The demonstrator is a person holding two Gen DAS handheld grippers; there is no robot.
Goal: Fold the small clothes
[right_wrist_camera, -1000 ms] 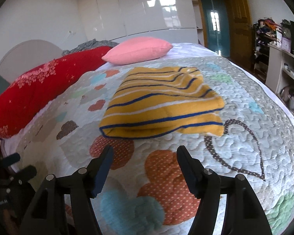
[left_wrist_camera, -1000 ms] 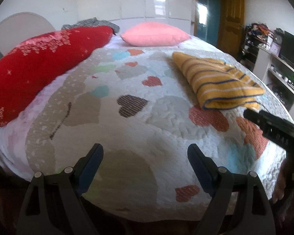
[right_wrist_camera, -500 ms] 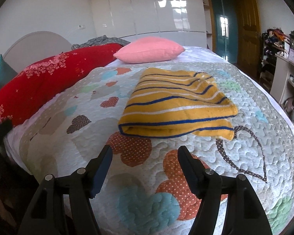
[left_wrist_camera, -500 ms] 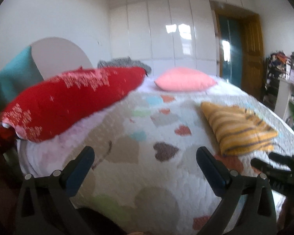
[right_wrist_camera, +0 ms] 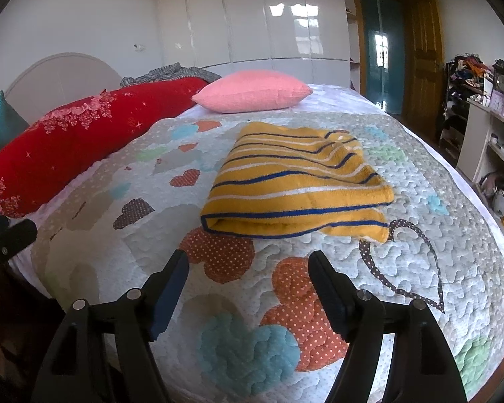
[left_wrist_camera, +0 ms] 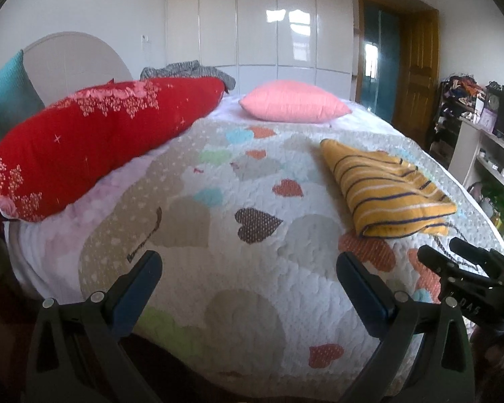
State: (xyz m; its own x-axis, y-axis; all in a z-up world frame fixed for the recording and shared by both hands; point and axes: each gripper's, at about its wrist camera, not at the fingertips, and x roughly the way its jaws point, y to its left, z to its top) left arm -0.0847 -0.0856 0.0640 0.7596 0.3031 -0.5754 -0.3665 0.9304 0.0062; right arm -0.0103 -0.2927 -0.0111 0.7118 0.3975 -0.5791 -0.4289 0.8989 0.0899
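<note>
Broadly, the heart-print quilt (right_wrist_camera: 420,174) is covering the bed, with a red bolster (left_wrist_camera: 84,147) lying along its left edge and a pink pillow (right_wrist_camera: 252,90) at the head. Centrally, the folded yellow striped garment (right_wrist_camera: 295,181) is resting flat, quilt showing bare on all its sides. Both the left gripper (left_wrist_camera: 248,278) and right gripper (right_wrist_camera: 248,268) are hovering near the foot edge, jaws apart, gripping nothing.

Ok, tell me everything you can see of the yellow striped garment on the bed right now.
The yellow striped garment lies folded into a compact, roughly rectangular bundle on the heart-patterned quilt. It looks like soft, fuzzy knit: mustard yellow with thin navy and white stripes. The folded edge faces the cameras, layers stacked, with one lower corner poking out at the near right. It rests flat, ahead of the right gripper. Nothing but the quilt touches it; both grippers are open and clear of it, and the pink pillow sits beyond it.
</note>
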